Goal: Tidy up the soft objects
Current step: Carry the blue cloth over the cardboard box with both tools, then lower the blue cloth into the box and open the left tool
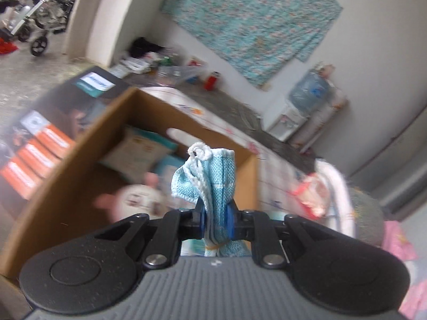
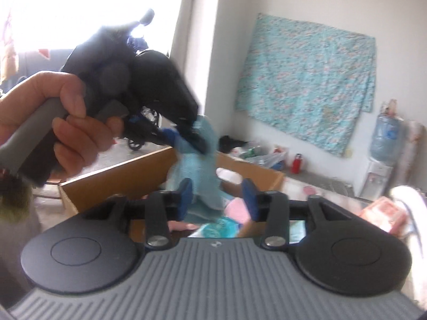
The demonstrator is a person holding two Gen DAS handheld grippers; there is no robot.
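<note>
Clamping the blue cloth (image 1: pixel 213 186), the left tongs (image 1: pixel 215 222) hide what only the right view shows: right tongs (image 2: pixel 218 200) apart.

Light-blue knitted cloth (image 1: pixel 213 186), white-edged, bunched upright; above the open cardboard box (image 1: pixel 88 160).

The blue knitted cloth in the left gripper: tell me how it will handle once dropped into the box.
The blue knitted cloth droops and folds over the left gripper, so it is probably floppy. It looks thin, likely light. It should crumple into the cardboard box, not roll.
</note>
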